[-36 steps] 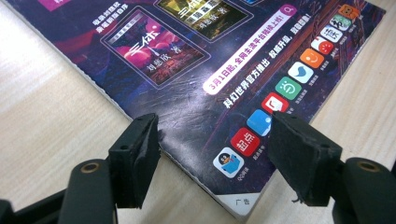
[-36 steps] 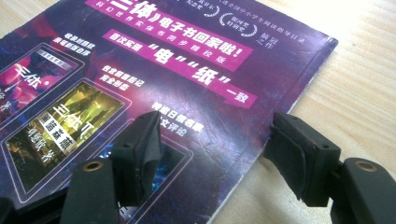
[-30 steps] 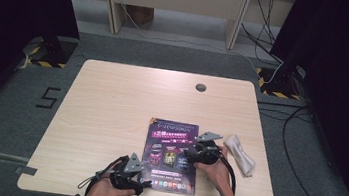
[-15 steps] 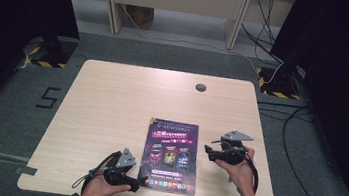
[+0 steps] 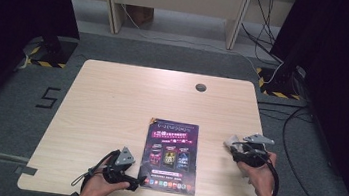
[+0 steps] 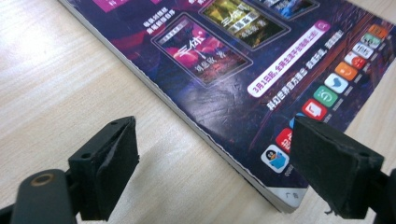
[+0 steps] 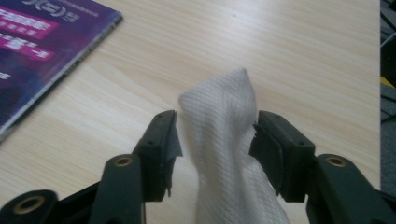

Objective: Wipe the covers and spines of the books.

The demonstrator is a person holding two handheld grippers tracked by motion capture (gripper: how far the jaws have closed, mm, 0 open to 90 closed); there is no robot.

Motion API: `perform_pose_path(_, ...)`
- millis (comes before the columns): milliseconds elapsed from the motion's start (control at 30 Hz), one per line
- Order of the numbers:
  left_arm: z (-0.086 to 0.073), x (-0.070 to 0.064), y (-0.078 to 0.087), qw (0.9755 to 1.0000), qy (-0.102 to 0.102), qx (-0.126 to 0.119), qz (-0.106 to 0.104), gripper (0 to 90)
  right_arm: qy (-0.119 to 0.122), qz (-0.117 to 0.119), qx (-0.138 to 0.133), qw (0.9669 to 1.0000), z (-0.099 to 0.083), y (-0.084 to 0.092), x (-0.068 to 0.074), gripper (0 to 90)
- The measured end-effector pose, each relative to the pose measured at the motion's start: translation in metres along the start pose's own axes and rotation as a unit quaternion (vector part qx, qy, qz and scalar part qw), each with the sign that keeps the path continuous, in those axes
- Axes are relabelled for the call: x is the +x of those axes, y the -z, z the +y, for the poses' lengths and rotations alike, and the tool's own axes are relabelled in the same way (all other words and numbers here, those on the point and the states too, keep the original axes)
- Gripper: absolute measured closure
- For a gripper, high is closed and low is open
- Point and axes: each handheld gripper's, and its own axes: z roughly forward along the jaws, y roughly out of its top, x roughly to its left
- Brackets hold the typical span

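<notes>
Right gripper (image 7: 215, 140), jaws closing, clamps the white cloth (image 7: 224, 154) right of the magazine (image 5: 171, 155); left gripper (image 6: 215, 163) stands apart, straddling the magazine's near corner on the table (image 5: 111, 105).

Even overhead light, soft focus

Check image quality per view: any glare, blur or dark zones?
High view: soft, dark curtained sides, evenly lit light wooden table. Left gripper view: sheen on the glossy purple magazine cover, near jaws slightly soft. Right gripper view: white ribbed cloth sharp, no glare.
</notes>
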Motion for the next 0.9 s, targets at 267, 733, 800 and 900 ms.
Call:
perform_pose_path(267,0.000,0.000,0.000,1.0000,-0.002,-0.001,-0.002,16.9,0.000,-0.006,0.020,0.9998,-0.007,-0.007,-0.005,55.9)
perform_pose_path(733,0.000,-0.003,-0.003,0.9998,-0.017,0.013,-0.004,18.2,0.009,0.003,0.027,0.9996,-0.010,-0.015,-0.009,76.6)
perform_pose_path(800,0.000,-0.004,-0.003,0.9998,-0.019,0.011,-0.002,18.5,0.011,0.007,0.008,0.9999,-0.004,-0.008,-0.004,76.8)
perform_pose_path(900,0.000,-0.004,-0.003,0.9998,-0.019,0.011,-0.004,18.6,0.022,0.015,-0.018,0.9995,0.006,0.001,0.006,76.9)
